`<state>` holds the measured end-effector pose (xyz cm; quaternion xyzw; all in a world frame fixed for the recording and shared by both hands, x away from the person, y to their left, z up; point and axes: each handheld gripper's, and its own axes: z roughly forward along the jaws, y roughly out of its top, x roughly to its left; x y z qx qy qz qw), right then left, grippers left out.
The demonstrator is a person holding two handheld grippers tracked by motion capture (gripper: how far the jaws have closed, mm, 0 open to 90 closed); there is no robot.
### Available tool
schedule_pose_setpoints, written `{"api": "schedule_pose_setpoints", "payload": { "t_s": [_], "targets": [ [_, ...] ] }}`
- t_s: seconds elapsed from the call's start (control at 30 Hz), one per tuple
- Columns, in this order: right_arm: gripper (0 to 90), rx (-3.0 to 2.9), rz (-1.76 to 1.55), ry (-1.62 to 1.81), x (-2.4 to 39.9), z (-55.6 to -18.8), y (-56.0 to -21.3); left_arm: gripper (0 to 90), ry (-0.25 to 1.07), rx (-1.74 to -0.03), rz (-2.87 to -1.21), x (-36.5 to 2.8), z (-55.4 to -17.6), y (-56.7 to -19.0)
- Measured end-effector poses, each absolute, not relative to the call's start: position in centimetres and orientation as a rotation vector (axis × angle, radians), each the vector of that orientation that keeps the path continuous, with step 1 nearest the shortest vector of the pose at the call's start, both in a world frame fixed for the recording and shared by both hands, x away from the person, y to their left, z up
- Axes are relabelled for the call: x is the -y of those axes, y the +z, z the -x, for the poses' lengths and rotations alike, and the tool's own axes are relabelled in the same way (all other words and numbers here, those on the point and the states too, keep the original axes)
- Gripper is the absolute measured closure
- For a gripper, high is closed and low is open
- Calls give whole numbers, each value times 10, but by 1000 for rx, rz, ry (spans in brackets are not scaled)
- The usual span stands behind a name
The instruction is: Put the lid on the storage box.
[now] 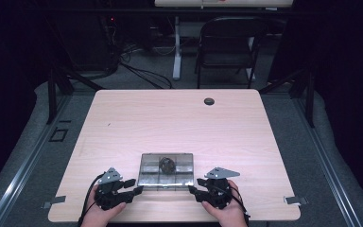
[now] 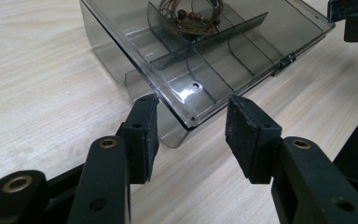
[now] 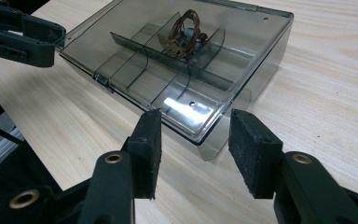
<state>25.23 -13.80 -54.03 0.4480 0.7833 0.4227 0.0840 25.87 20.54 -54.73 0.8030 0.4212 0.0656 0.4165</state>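
Observation:
A smoky clear plastic box with inner dividers lies closed near the table's front edge. A tangle of brown cord and beads sits in its middle far compartment. My left gripper is at the box's near left corner; its jaws stand open on either side of that corner without pressing on it. My right gripper is at the near right corner, jaws open around the corner and apart from it. The box shows a latch on its front edge. Each hand rests on the table.
The pale wooden table has a round black grommet near its far edge. Metal clips sit at the front corners. A folding chair and a desk leg stand on the floor beyond the table.

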Motion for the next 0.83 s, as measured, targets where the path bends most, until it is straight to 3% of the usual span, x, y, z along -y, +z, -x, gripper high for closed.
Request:
{"api": "schedule_pose_setpoints", "payload": {
  "t_s": [0.63, 0.83],
  "targets": [
    [536, -2236, -1420, 1334, 154, -260, -538, 538, 170, -1091, -1956, -217, -264, -543],
    [496, -2272, -1390, 1352, 151, -259, -539, 512, 166, -1076, -1964, -218, -264, -544]
  ]
}}
